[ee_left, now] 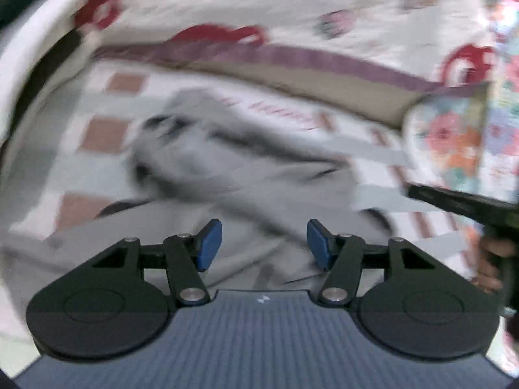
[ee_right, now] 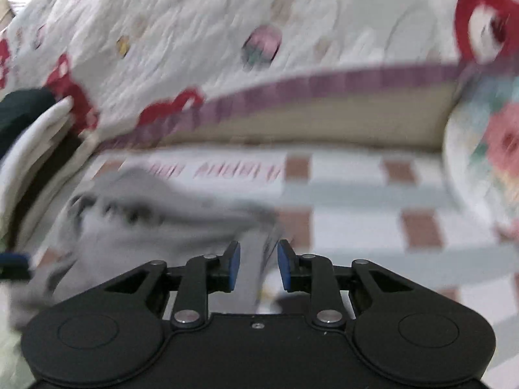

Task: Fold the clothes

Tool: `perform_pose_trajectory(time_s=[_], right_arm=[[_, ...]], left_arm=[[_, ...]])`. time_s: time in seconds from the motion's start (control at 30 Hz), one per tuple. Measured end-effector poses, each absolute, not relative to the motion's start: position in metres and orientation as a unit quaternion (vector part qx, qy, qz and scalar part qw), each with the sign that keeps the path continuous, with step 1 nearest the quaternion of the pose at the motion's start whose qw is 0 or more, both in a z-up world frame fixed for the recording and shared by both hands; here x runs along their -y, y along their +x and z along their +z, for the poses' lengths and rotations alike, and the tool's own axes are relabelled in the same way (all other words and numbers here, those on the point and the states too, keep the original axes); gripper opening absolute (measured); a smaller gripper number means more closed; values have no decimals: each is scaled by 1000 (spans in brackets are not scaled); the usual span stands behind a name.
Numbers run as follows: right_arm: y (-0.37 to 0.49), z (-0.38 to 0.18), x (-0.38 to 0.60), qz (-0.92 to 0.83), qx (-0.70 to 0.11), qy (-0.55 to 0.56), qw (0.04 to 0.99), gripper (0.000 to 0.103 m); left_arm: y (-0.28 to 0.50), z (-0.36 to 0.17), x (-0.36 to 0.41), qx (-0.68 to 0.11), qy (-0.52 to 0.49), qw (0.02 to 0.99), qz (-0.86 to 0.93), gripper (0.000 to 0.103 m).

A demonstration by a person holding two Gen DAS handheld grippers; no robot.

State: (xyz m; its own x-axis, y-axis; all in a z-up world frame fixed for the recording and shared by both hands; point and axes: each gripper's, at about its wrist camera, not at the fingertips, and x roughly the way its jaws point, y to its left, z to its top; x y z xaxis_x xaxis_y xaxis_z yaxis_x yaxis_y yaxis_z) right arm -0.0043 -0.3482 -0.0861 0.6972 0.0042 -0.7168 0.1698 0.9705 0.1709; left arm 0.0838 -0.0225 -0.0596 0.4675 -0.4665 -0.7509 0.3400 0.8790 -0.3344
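A light grey garment (ee_left: 227, 175) lies crumpled on a checked bed sheet (ee_left: 107, 136), blurred by motion. My left gripper (ee_left: 264, 246) is open above the garment's near part, with nothing between its blue pads (ee_left: 211, 243). In the right wrist view the same garment (ee_right: 136, 227) lies to the left. My right gripper (ee_right: 259, 265) is open, its jaws a moderate gap apart, and an edge of the grey fabric lies in that gap without being pinched. The right gripper's body also shows in the left wrist view (ee_left: 470, 204), held by a hand.
A white quilt with red motifs (ee_right: 201, 32) and a purple border lies behind. A floral pillow (ee_left: 454, 142) is at the right. White folded items (ee_right: 29, 149) and a dark object (ee_right: 19, 110) sit at the left.
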Motion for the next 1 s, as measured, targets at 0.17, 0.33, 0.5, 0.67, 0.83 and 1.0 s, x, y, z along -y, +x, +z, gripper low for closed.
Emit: perform_pose_trajectory(time_s=[0.17,0.33,0.5,0.67,0.83,1.0], right_arm=[[-19,-93,322,31,-407,104,907,43],[-19,-99,289,74,-423,50,902,50],[-26,-110,281,62,-438,4,897,50],[-30,-116,286,45,-449,0,892,50],[-23,-123,285,34,-450,4,892,62],[-10,-139,292,21,-450,54,891,64]], left_arm=[[96,-75,11,-471,-71,852,-216,57],[97,-83,17,-475,-43,854,-209,57],[94,-86,14,-482,-49,846,-221,57],[95,-89,15,-486,-54,842,-230,58],[95,-97,19,-491,-31,840,-229,64],[97,-115,29,-499,36,842,-203,78]])
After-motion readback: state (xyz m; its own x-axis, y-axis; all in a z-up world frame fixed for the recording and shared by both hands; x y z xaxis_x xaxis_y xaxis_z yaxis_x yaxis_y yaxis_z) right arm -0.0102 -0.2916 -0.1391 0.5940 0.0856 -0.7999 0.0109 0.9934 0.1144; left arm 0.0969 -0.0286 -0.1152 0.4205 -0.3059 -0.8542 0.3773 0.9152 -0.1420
